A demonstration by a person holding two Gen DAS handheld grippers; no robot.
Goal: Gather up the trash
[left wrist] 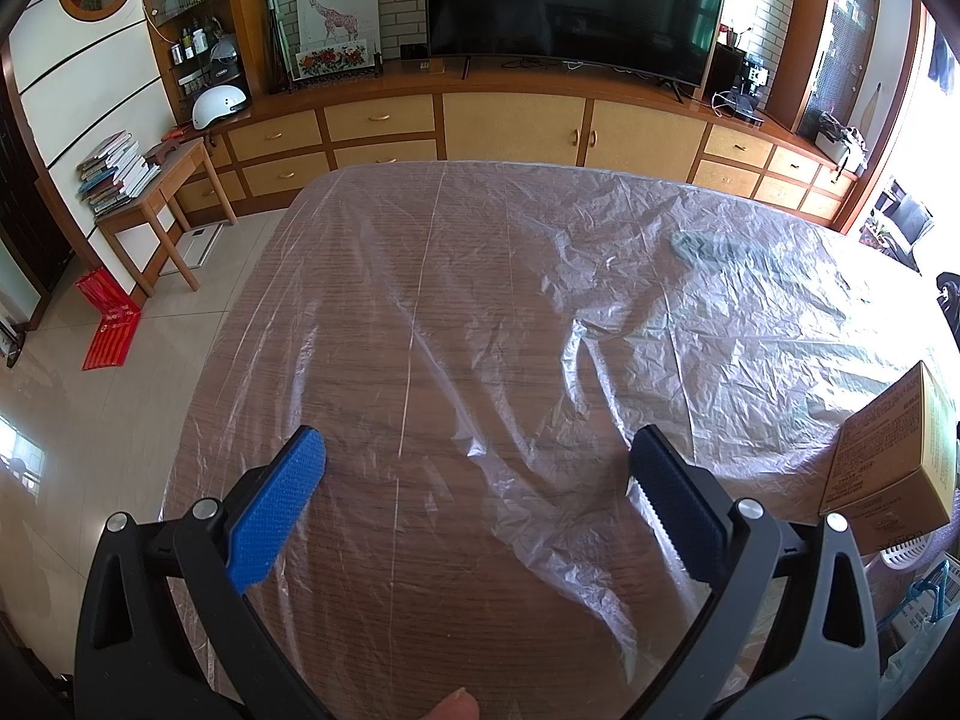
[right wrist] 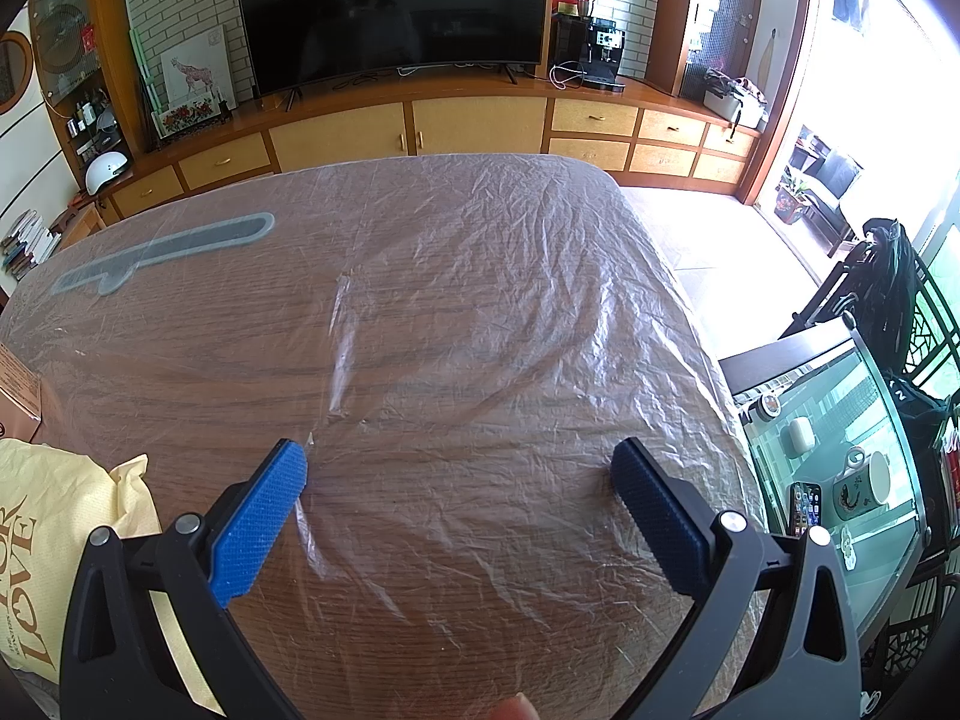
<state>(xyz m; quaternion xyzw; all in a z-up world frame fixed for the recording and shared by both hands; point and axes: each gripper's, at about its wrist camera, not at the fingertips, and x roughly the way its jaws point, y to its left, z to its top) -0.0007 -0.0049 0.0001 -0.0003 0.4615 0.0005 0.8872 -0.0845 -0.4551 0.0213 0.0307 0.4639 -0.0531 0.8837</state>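
Plastic sheet covering table, two grippers spread

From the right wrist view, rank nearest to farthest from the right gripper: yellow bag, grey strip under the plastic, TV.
From the open right gripper:
1. yellow bag, close on the left, on the table.
2. grey strip, far left of the table under the plastic sheet.
3. TV, on the cabinet beyond the table.

The left gripper hovers with its blue-padded jaws spread wide over a wooden table draped in crinkled clear plastic sheet. A tan cardboard box sits at the table's right edge; a television stands beyond.
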